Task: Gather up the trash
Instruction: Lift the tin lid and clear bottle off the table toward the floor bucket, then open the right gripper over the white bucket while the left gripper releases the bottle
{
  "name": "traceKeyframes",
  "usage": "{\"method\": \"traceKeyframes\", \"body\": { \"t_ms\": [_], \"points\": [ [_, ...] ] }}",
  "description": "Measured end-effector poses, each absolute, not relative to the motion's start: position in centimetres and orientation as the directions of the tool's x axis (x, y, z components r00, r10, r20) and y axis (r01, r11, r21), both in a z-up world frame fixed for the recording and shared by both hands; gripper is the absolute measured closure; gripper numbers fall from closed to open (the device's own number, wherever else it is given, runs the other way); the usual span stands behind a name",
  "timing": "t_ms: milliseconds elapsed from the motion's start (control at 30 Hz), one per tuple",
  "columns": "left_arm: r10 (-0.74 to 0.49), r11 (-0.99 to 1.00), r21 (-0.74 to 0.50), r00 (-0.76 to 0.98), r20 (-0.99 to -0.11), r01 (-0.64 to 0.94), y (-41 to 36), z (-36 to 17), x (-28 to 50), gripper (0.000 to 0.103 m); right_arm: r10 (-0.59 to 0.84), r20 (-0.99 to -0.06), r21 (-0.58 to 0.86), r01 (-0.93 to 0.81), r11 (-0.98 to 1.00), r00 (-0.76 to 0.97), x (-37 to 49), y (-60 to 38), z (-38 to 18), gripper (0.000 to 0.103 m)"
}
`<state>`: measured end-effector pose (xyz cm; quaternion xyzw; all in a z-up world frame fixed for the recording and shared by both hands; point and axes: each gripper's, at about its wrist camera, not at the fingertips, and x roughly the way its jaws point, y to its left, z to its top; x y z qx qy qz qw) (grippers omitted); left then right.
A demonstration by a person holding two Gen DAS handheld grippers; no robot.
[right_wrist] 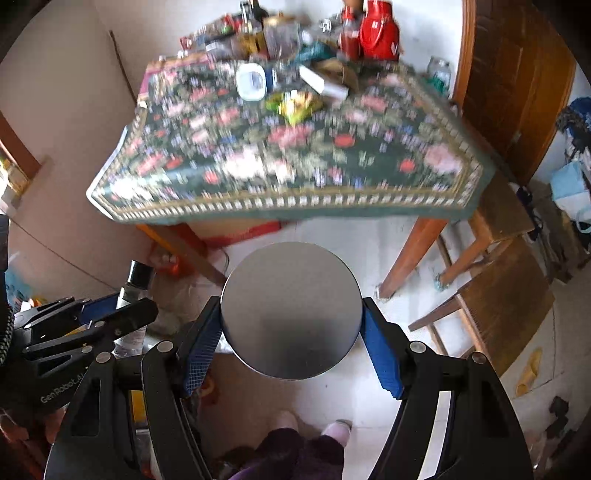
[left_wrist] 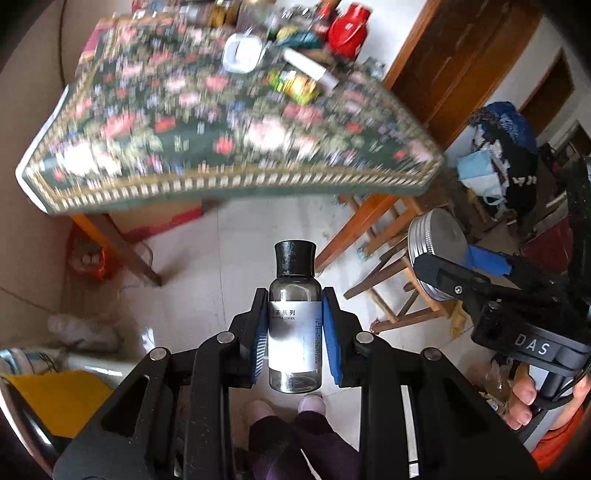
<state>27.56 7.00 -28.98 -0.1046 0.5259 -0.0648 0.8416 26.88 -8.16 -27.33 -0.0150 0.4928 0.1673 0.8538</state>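
Glass bottle (left_wrist: 294, 325) with a black cap and white label stands upright between the blue pads of the left tongs (left_wrist: 294, 339), which are clamped on its sides; it hangs in the air above the pale tiled floor (left_wrist: 229, 258). Just to its right, the right tongs (right_wrist: 291, 325) are clenched on a round metal tin (right_wrist: 291, 310), their pads pressing on opposite edges of its rim, with the flat grey face turned toward the right wrist camera. From the left wrist view the same tin shows its ribbed edge, with fingers (left_wrist: 524, 398) of the person's hand wrapped around the handle below it. Both items are clear of the tabletop (left_wrist: 207, 122), which lies beyond them under a dark floral cloth, blurred. On it sit a white tub (left_wrist: 242, 53), a yellow-green wrapper (left_wrist: 291, 83) and a red flask (left_wrist: 349, 29) among other clutter. Wooden chairs (right_wrist: 491, 295) stand to the right. Below, the person's shoes (right_wrist: 336, 430) show on the floor.
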Motion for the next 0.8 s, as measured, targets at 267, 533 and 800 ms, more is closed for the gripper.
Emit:
{"method": "traceKeyframes", "body": {
  "t_ms": [267, 533, 800],
  "points": [
    [-0.179, 0.969, -0.23, 0.385, -0.906, -0.092, 7.5, -41.2, 28.5, 0.076, 0.28, -0.893, 0.143, -0.367, 0.919, 0.353, 29.6, -7.5, -39.3, 0.033],
    [-0.164, 0.956, -0.237, 0.353, -0.921, -0.174, 9.3, -51.9, 29.0, 0.076, 0.291, -0.912, 0.17, -0.377, 0.91, 0.29, 31.1, -6.5, -50.7, 0.033],
    [-0.169, 0.948, -0.239, 0.306, -0.937, -0.209, 10.0, -59.8, 29.5, 0.076, 0.298, -0.941, 0.218, -0.381, 0.899, 0.163, 32.4, -6.1, -58.7, 0.033]
  ]
}}
